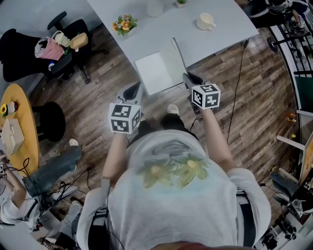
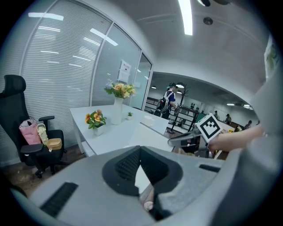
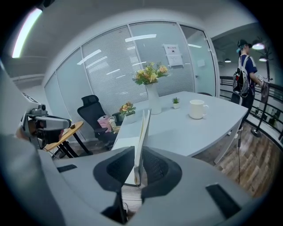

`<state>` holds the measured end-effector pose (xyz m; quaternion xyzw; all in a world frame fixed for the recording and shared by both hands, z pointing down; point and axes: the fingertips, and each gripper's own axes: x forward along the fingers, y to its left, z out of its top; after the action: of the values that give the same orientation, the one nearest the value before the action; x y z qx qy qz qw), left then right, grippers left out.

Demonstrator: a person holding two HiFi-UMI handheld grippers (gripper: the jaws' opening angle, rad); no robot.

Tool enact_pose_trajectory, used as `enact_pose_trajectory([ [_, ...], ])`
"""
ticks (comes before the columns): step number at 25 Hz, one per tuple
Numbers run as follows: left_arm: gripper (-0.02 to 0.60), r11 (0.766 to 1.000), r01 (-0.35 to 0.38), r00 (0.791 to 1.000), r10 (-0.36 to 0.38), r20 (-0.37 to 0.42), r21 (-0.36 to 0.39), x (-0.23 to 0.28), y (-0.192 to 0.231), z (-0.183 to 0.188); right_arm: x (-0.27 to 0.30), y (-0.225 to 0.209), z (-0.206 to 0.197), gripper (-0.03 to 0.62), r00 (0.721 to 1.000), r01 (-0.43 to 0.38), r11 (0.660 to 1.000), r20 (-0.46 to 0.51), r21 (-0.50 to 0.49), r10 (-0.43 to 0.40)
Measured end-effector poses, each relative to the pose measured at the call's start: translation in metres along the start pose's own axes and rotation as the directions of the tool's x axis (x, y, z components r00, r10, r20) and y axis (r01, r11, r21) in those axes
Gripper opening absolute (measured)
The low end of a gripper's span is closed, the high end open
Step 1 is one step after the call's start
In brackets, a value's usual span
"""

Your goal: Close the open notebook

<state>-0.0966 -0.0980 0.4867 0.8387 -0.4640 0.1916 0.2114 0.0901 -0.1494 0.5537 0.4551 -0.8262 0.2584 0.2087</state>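
Observation:
The notebook lies open at the near edge of the white table (image 1: pixel 220 41). Its left page (image 1: pixel 153 73) rests flat, while its right half (image 1: pixel 177 57) stands raised nearly on edge. My right gripper (image 1: pixel 189 78) is shut on the lower corner of that raised half; in the right gripper view the upright cover (image 3: pixel 142 132) is pinched between the jaws of the right gripper (image 3: pixel 136 170). My left gripper (image 1: pixel 132 91) hovers just off the table's edge, left of the flat page, its tips together and nothing in them, as the left gripper view shows (image 2: pixel 140 151).
On the table stand a small flower pot (image 1: pixel 124 24), a vase (image 1: pixel 155 7) and a white cup (image 1: pixel 206 21). A black office chair with bags (image 1: pixel 56 46) is at the left. A round wooden table (image 1: pixel 24 122) and a seated person (image 1: pixel 46 176) are lower left. A cable (image 1: pixel 239 78) hangs off the table's right end.

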Motion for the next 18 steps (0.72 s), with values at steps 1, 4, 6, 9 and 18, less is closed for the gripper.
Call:
enact_pose_trajectory([
  [1,0.005,1.000,0.002,1.000,-0.002,0.000,0.001,0.000,-0.001,0.000,0.000,0.001,0.000,0.072,1.000,-0.003,1.000,0.001,-0.001,0.003],
  [4,0.004,1.000,0.005,1.000,-0.005,0.001,-0.002,-0.001,-0.006,-0.002,-0.001,0.006,0.001,0.072,1.000,-0.011,1.000,0.004,-0.004,0.011],
  [6,0.003,1.000,0.006,1.000,-0.006,0.000,-0.005,-0.002,-0.007,-0.004,-0.002,0.009,0.001,0.072,1.000,-0.015,1.000,0.006,-0.007,0.015],
  [9,0.004,1.000,0.005,1.000,-0.005,-0.003,-0.002,-0.003,-0.009,-0.006,-0.002,0.010,0.000,0.072,1.000,-0.016,1.000,0.011,-0.006,0.016],
  [18,0.003,1.000,0.001,1.000,0.000,-0.012,0.016,-0.005,-0.010,-0.011,-0.001,0.019,0.001,0.072,0.999,-0.027,1.000,0.017,-0.012,0.027],
])
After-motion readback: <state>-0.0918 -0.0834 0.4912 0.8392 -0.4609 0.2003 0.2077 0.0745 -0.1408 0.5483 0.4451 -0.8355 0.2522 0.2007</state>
